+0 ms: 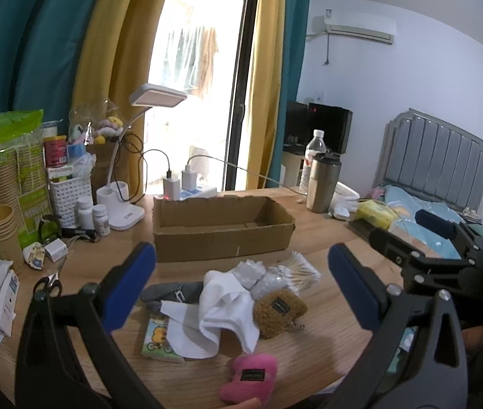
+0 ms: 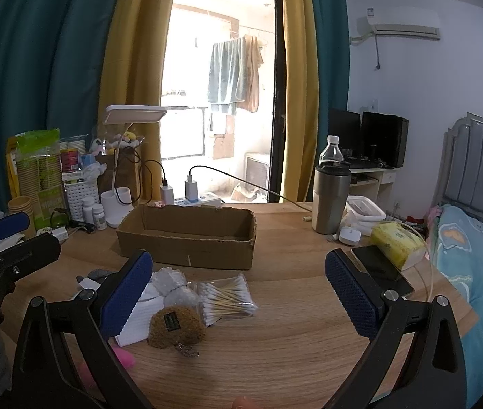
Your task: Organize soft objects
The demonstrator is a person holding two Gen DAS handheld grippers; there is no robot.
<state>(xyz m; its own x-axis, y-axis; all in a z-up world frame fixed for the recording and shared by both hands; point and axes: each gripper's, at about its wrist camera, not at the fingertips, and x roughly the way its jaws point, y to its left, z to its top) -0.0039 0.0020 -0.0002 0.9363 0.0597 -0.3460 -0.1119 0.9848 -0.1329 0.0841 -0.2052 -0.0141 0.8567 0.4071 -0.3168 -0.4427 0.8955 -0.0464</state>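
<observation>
On the pale wood-grain bench (image 2: 275, 351) a heap of soft things lies in front of an open corrugated cardboard box (image 2: 187, 235): a crumpled white cloth (image 1: 221, 317), a nubby brown fleece pouch (image 1: 279, 313) with a small dark label too small to read, a fuzzy pink pouch (image 1: 250, 376) at 6 o'clock of the cloth, a grey knit item (image 1: 170, 291) at 10 o'clock of it, two bubble-wrap bundles (image 1: 257, 274), and a clear bag of wooden-stemmed cotton swabs (image 2: 224, 298) at 2 o'clock of the brown pouch. A cartoon-printed packet (image 1: 156, 339) peeks from under the cloth. The left hand-held gripper (image 1: 241, 286) is spread wide above the heap, its blue textured pads holding nothing; the right hand-held gripper (image 2: 238, 293) is likewise spread and empty. Behind the box stand a white desk lamp (image 2: 132, 116), a brushed-steel tumbler (image 2: 330, 201) and a plastic water bottle (image 2: 332, 150). Teal and mustard curtains (image 2: 71, 68) frame a balcony door; a bed with a padded grey headboard (image 1: 436, 156) lies at 3 o'clock.
</observation>
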